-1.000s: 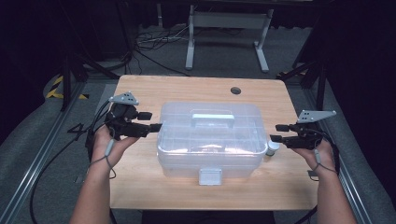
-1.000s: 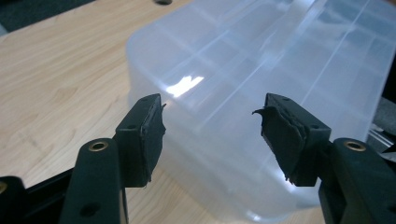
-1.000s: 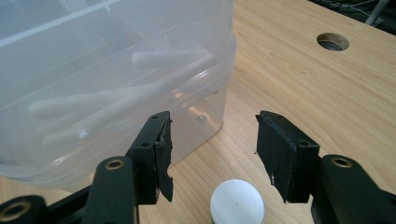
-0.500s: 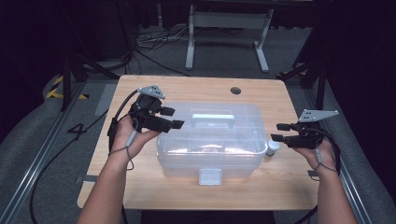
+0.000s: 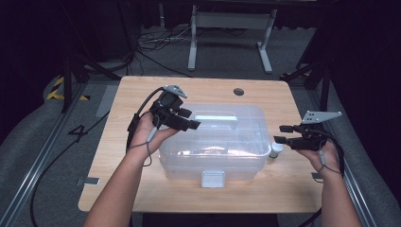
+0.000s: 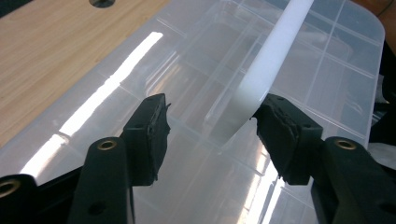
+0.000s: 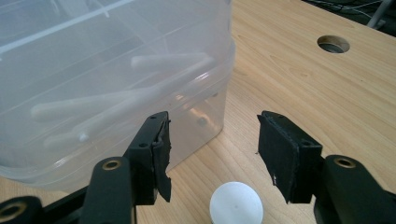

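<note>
A clear plastic storage box (image 5: 213, 151) with a white handle (image 5: 215, 117) on its lid stands mid-table. My left gripper (image 5: 189, 119) hovers over the left part of the lid. Its jaws have just been closing and still stand open. In the left gripper view (image 6: 210, 126) the near end of the handle (image 6: 271, 65) lies between them, close to the right pad (image 6: 280, 130). My right gripper (image 5: 280, 134) is open beside the box's right wall (image 7: 93, 70). A small bottle with a white cap (image 7: 236, 205) stands on the table just below its jaws (image 7: 212, 140).
The wooden table (image 5: 142, 94) has a round hole (image 5: 239, 91) near its far edge. The box has a front latch (image 5: 213, 178), and pale long items show through its wall. Cables and a metal stand (image 5: 231, 28) are on the floor beyond.
My left gripper has moved from the table at the box's left side to above the lid, beside the handle. The right gripper has stayed in place.
</note>
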